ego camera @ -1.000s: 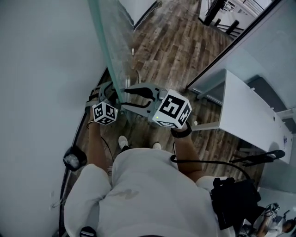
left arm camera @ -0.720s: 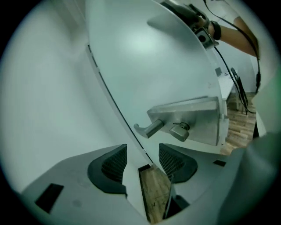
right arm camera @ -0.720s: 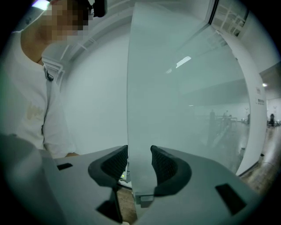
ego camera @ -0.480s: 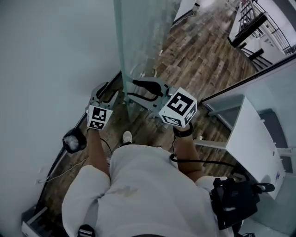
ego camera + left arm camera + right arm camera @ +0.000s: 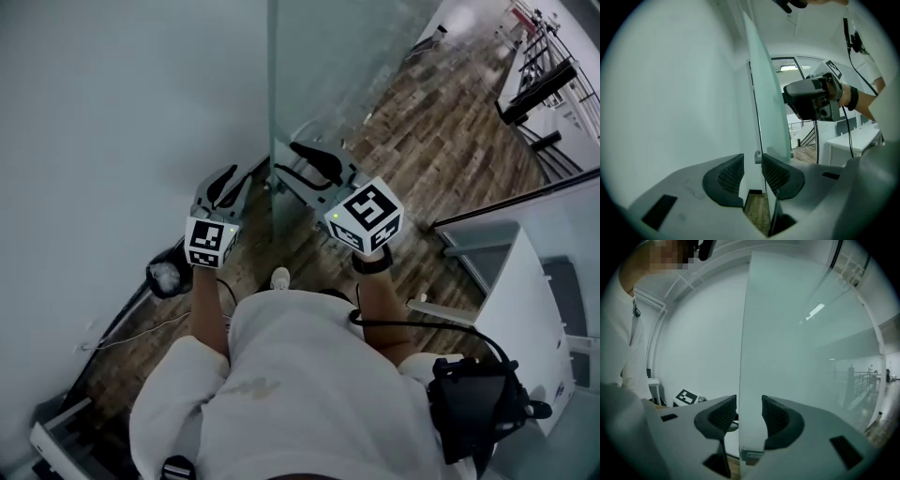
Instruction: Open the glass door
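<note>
At the person's hands: two grippers, one marker cube on each, left cube point(image 5: 210, 242) and right cube point(image 5: 366, 217).

Right gripper point(image 5: 749, 411): jaws parted by a narrow gap, not closed. The free vertical edge of the glass door point(image 5: 801, 357) lines up with that gap. Whether either pad touches the glass cannot be confirmed.

Left gripper point(image 5: 752, 171): jaws also slightly parted, nothing held. The door edge shows beyond the gap. The head view places this gripper just left of the door edge, clear of it, while the right gripper's tips reach the edge line.

One glass door. It is a tall frameless pane, pale green and hazy, standing upright directly ahead of the person, with its edge between the two grippers. One small metal fitting point(image 5: 751, 455) sits at its lower corner.

Surroundings: one plain white wall point(image 5: 112, 112) to the left, wood-plank floor point(image 5: 422, 159) beneath, one white desk point(image 5: 525, 309) well apart on the right.
</note>
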### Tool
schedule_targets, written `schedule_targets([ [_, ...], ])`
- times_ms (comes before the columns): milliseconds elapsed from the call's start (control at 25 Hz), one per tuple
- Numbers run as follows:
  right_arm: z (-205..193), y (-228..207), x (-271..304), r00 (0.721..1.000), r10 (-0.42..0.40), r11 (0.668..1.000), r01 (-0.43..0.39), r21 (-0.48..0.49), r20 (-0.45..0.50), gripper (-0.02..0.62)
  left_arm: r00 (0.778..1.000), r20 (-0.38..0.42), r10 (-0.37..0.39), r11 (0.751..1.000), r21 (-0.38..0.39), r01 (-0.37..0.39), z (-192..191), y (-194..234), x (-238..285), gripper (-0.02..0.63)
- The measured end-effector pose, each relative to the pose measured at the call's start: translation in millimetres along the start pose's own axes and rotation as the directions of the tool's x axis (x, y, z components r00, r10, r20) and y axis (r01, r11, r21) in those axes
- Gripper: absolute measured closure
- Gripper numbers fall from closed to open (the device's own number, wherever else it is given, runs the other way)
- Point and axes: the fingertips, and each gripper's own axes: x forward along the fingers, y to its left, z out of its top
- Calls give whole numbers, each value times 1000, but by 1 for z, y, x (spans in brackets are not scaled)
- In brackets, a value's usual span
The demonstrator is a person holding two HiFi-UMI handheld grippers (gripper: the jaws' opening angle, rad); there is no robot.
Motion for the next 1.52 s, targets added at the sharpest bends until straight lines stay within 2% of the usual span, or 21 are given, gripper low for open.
schedule_targets([
  [120,-1,-4,26,999,-38,999,38,-6,-15,422,1000,2,27,1000,-12,-27,-2,18,-14,494],
  [280,-11,-15,62,996,-74,997,73,-13,-52,422,994,48,96,994,-60,-93,5,41,-28,506],
  [440,-17,-17,94,997,-34,999,34,3,-64,422,982,67,175,980,-110,-167,4,61,-41,519],
  [600,-17,-5,121,998,-1,1000,1,9,-65,422,970,76,232,967,-123,-222,3,81,-57,550],
  [760,-14,-2,151,998,42,999,-43,-14,-56,422,947,80,311,944,-147,-297,5,105,-63,569],
  [880,-11,-15,173,999,1,996,-4,-88,-38,480,936,71,346,930,-156,-332,3,122,-58,571],
  [1000,-7,-26,196,1000,-13,994,13,-109,2,513,925,58,375,916,-173,-361,-1,142,-52,571],
  [1120,-1,-38,215,999,-10,990,17,-139,47,554,892,43,451,883,-168,-438,-4,165,-48,571],
  [1240,3,-46,231,996,21,991,-10,-134,84,558,845,26,534,836,-163,-524,-3,187,-46,571],
  [1320,4,-53,243,993,47,992,-35,-117,104,560,827,23,562,818,-164,-552,-1,201,-40,571],
  [1400,6,-62,258,991,71,992,-58,-110,114,558,820,21,571,812,-161,-561,1,213,-31,571],
  [1520,8,-75,278,988,100,991,-88,-97,121,560,828,15,561,820,-150,-552,2,224,-13,571],
])
